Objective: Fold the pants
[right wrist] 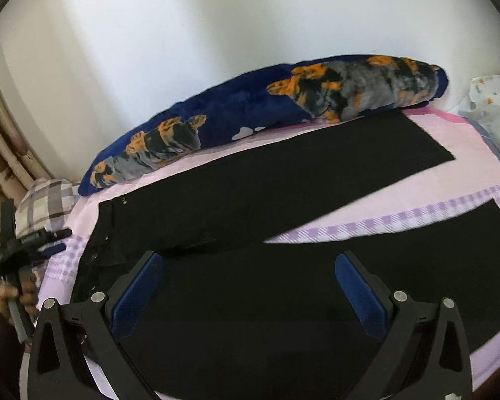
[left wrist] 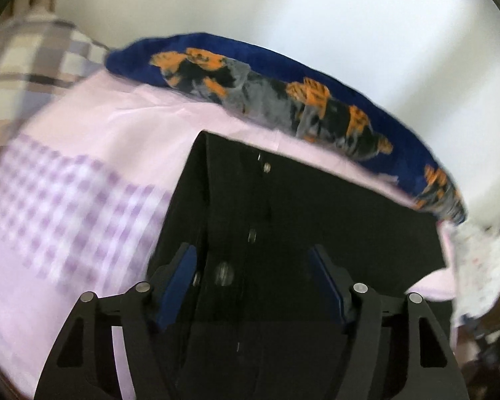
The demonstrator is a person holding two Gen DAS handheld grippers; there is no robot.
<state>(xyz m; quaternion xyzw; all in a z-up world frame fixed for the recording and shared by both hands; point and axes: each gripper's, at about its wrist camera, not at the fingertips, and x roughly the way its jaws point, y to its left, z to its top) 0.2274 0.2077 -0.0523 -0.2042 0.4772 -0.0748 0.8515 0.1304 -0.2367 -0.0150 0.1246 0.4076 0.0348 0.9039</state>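
Black pants [right wrist: 283,173] lie flat on a pink bedsheet [right wrist: 416,180], waist at the left, the two legs spread in a V toward the right. My right gripper [right wrist: 250,263] stands open above the near leg close to the crotch, with nothing between its blue pads. In the left wrist view the pants' waist end [left wrist: 300,200] with metal buttons fills the middle. My left gripper [left wrist: 251,260] is open over the waistband, its pads apart and not pressing the cloth. The right wrist view shows the left gripper [right wrist: 61,240] at the waist's left edge, held by a hand [right wrist: 26,293].
A rolled dark blue blanket [right wrist: 250,116] with orange and grey print lies along the white wall behind the pants. A plaid pillow [right wrist: 46,196] sits at the left end of the bed. A white patterned pillow [right wrist: 493,110] is at the right. The sheet has a purple checked band [left wrist: 66,206].
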